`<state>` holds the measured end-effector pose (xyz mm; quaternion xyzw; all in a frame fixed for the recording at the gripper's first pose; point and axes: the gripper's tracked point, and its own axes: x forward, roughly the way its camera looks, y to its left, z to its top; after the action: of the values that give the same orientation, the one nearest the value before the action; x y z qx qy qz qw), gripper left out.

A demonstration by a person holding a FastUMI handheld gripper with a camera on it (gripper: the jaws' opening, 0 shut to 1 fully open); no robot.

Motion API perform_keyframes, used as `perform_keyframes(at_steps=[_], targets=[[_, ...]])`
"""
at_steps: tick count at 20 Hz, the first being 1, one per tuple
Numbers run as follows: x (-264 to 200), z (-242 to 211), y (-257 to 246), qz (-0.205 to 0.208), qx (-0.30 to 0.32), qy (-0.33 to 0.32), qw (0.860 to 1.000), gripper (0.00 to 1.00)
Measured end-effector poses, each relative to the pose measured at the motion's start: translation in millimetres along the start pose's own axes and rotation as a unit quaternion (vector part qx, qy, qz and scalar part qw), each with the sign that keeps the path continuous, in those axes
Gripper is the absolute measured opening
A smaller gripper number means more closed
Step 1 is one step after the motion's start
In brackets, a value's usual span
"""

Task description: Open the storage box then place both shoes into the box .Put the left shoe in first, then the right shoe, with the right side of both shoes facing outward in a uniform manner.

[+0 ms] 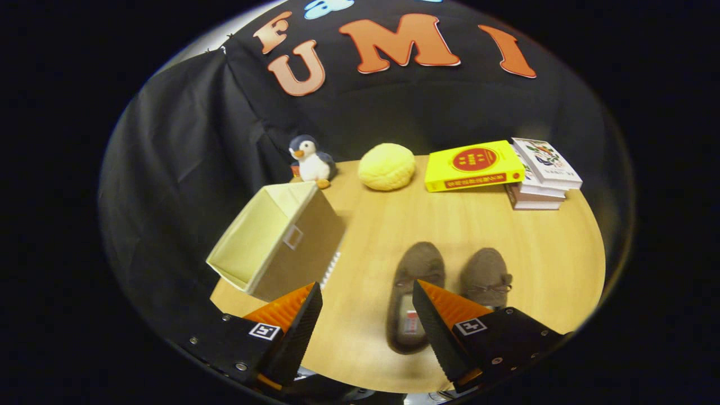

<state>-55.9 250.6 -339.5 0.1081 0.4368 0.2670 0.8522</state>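
Note:
A beige fabric storage box (278,244) stands open on the wooden table (562,247), just ahead of my left finger. Two brown slipper shoes lie side by side with toes pointing away. The left shoe (413,281) lies partly between my fingers, close to the right finger, its insole visible. Beyond the right finger rests the right shoe (486,275), its heel hidden by that finger. My gripper (367,292) hovers above the table, open, with nothing between its fingers but the shoe below.
At the table's far edge sit a penguin plush (310,160), a round yellow cushion (387,166), a yellow book (473,165) and a stack of books (543,174). The box overhangs the table's left edge. Something white and ribbed (332,269) shows beside the box.

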Motion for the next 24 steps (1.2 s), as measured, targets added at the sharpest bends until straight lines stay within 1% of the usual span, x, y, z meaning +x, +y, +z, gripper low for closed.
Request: perform_keyframes(at_steps=[2,4,6,8,11,15,19,21,22,23,24], targets=[[5.5,-13.7,-25.5,-0.027,-0.013,0.016,0.999,0.97],[16.0,-25.9,-44.3,-0.043,-0.02,0.032,0.998,0.96],[25.0,-32.1,-49.5,-0.042,-0.028,0.041,0.998,0.94],[35.2,-34.5,-57.1,-0.051,-0.047,0.05,0.996,0.89],[52.3,-39.2,-52.1,-0.036,-0.072,0.062,0.995,0.82],[73.2,-47.6,-63.9,-0.054,-0.088,0.072,0.992,0.76],[92.2,-58.0,-76.5,-0.062,-0.091,0.087,0.99,0.67],[104.4,-61.4,-77.6,-0.064,-0.084,0.097,0.99,0.59],[108.5,-61.8,-78.4,-0.066,-0.085,0.1,0.989,0.53],[113.0,-61.6,-82.5,-0.076,-0.089,0.102,0.988,0.49],[117.3,-62.5,-85.0,-0.082,-0.089,0.105,0.987,0.43]])
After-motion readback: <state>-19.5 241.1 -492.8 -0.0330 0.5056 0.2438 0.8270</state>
